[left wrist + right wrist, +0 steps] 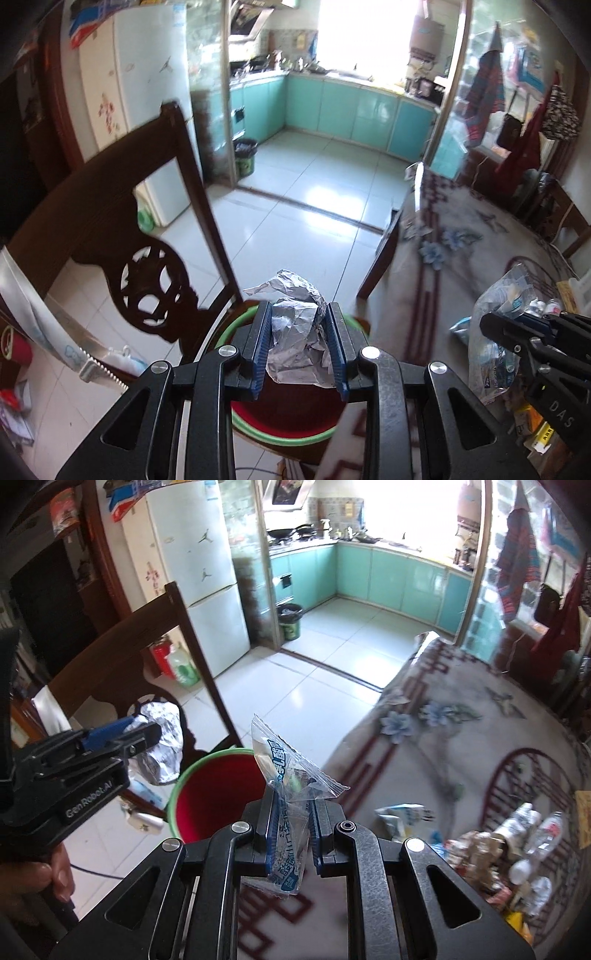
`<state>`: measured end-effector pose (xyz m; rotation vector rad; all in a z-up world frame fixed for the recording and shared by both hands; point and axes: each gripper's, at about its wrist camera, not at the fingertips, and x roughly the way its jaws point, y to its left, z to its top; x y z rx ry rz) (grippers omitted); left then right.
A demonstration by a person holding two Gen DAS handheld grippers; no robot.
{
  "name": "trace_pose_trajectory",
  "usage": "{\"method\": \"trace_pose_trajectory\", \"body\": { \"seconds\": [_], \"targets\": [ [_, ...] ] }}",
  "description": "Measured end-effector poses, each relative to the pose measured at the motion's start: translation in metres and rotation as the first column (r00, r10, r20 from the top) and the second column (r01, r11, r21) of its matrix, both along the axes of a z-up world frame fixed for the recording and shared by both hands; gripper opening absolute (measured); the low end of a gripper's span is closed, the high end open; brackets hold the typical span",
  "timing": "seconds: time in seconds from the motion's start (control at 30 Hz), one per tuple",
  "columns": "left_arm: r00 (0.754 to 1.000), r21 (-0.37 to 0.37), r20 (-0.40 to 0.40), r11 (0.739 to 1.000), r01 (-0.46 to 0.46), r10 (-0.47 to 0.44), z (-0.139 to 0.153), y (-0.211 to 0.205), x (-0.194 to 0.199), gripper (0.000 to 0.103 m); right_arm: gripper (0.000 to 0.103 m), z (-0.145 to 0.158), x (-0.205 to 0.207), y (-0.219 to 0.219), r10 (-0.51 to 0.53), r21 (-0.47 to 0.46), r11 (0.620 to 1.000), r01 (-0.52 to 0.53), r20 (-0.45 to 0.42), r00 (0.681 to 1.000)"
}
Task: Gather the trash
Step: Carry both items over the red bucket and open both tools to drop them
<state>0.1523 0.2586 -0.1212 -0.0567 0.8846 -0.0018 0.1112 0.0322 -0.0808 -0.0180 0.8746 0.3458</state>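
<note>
Your left hand-held gripper (298, 325) is closed on a crumpled paper ball (295, 332), and it hangs right above the red bin (284, 435) with the green rim. Your right hand-held gripper (291, 812) is clamped on a clear plastic wrapper (291, 775), just beside the bin (218, 797) on the side of the worktop (461, 738).

Both pieces look very light. The paper ball seems soft and it should give under the pads, so a grip across its middle is enough. The wrapper is thin, limp and probably slippery; I think it is safer to take it low, where the film is bunched, not at the loose corner.

The left wrist view shows the ball directly over the bin opening, which the right wrist view cannot confirm. The right wrist view shows more trash near the bin on the worktop: another wrapper (402, 816) and a pile of bottles and packets (517, 853). It also shows your hand (33, 878) on the left handle.
</note>
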Motion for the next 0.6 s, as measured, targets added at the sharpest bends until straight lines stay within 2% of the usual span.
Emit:
{"method": "trace_pose_trajectory", "body": {
  "seconds": [0.23,0.47,0.57,0.6],
  "targets": [
    [0.996,-0.006,-0.084,1.000,-0.018,0.017,-0.035,0.020,0.017,0.027,0.014,-0.019,0.018,0.020,0.021,0.023,1.000,-0.020,-0.065,0.998],
    [0.994,-0.020,-0.107,1.000,-0.006,0.004,-0.045,0.022,0.025,0.028,0.015,-0.023,0.025,0.032,0.017,0.003,1.000,-0.016,-0.075,0.997],
    [0.994,-0.025,-0.107,1.000,-0.006,0.003,-0.047,0.022,0.027,0.034,0.016,-0.023,0.026,0.034,0.012,-0.005,1.000,-0.013,-0.074,0.997],
    [0.994,-0.026,-0.107,1.000,-0.008,0.005,-0.048,0.022,0.028,0.039,0.019,-0.023,0.026,0.035,0.009,-0.006,1.000,-0.010,-0.073,0.997]
  ]
}}
